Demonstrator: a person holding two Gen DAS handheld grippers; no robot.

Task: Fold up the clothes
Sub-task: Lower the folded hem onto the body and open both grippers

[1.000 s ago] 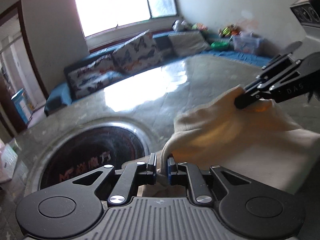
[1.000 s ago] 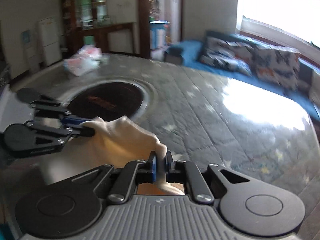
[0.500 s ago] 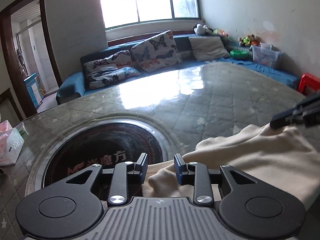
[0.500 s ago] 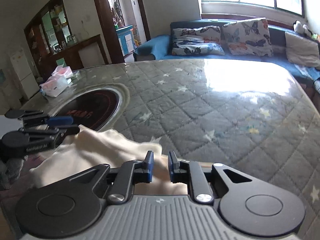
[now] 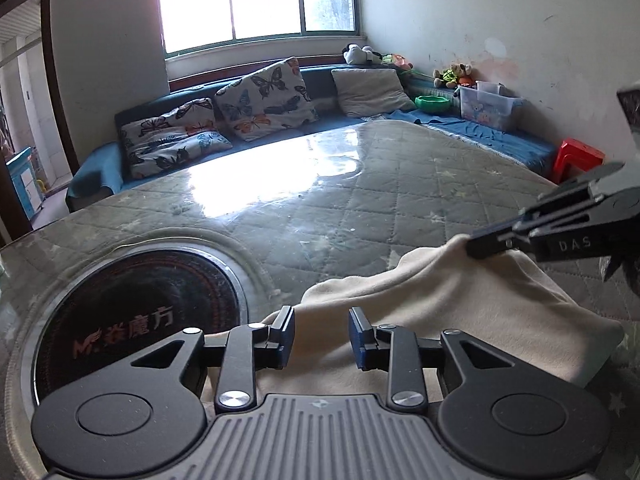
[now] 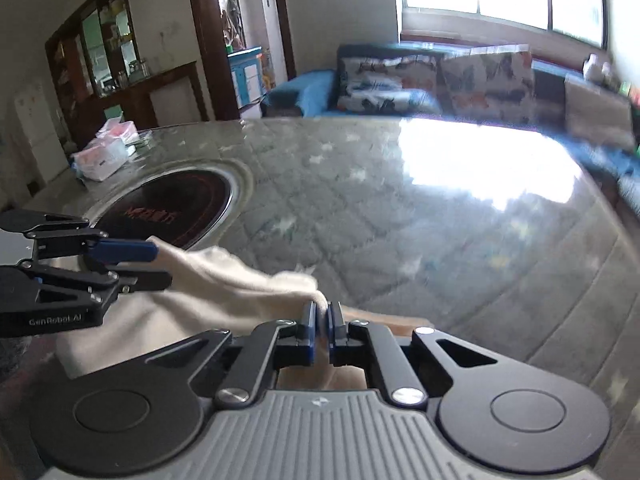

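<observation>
Left wrist view, clear storage bin (image 5: 487, 105) contents unclear, left gripper (image 5: 321, 337) spread over cream garment (image 5: 460, 312), right gripper (image 6: 320, 332) pinching it.

Cream-coloured soft fleece garment (image 5: 440, 308), bunched and partly folded, lying flat beneath and just ahead of the left gripper (image 5: 322, 338), one edge lifted in a ridge and pinched at a corner between the right gripper (image 6: 320, 320) pads.

Quilted desk (image 5: 400, 208) under glossy cover, round burner (image 5: 136, 312) inset. Butterfly cushions (image 5: 264, 100) on blue sofa (image 5: 96, 164) under window (image 5: 256, 0). Red stool (image 5: 580, 156) right.
</observation>
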